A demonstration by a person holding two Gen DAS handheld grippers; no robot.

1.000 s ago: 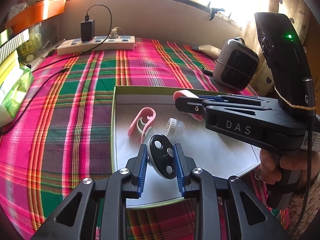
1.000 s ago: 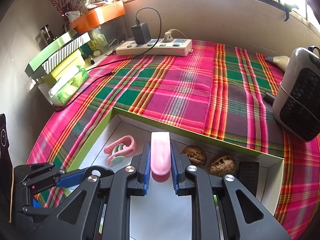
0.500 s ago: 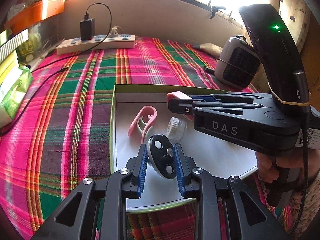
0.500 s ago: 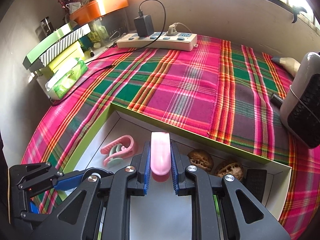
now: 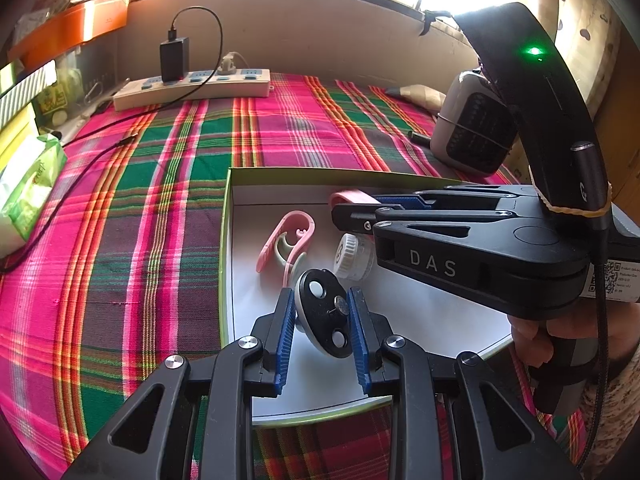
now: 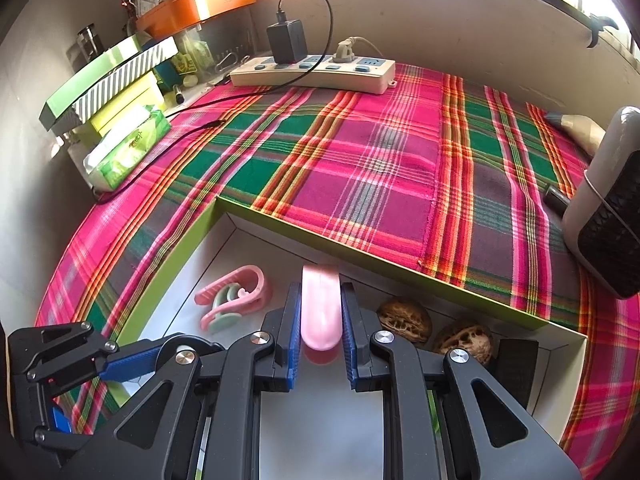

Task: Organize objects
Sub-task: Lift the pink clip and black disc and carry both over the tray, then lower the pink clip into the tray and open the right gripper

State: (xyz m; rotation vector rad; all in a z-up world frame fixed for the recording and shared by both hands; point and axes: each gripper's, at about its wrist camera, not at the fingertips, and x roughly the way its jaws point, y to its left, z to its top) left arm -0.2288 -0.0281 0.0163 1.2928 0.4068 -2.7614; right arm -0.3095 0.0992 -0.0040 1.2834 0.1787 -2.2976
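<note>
My left gripper (image 5: 322,316) is shut on a black and white disc-shaped gadget (image 5: 326,314), held over the near part of a shallow green-rimmed white box (image 5: 226,240). My right gripper (image 6: 320,316) is shut on a pink oblong piece (image 6: 320,308) and holds it above the same box (image 6: 192,236); from the left wrist view it (image 5: 352,204) reaches in from the right. In the box lie a pink and green clip (image 5: 288,240), a white ribbed cap (image 5: 352,254), two walnuts (image 6: 404,318) and a black block (image 6: 516,368).
The box sits on a pink and green plaid cloth (image 5: 120,240). A power strip with a charger (image 5: 192,84) lies at the back. A small heater (image 5: 472,132) stands at the right. A tissue pack (image 5: 24,184) and stacked boxes (image 6: 112,76) are at the left.
The right gripper with the pink piece has shifted left and slightly back over the box. The left gripper and its disc gadget have hardly moved.
</note>
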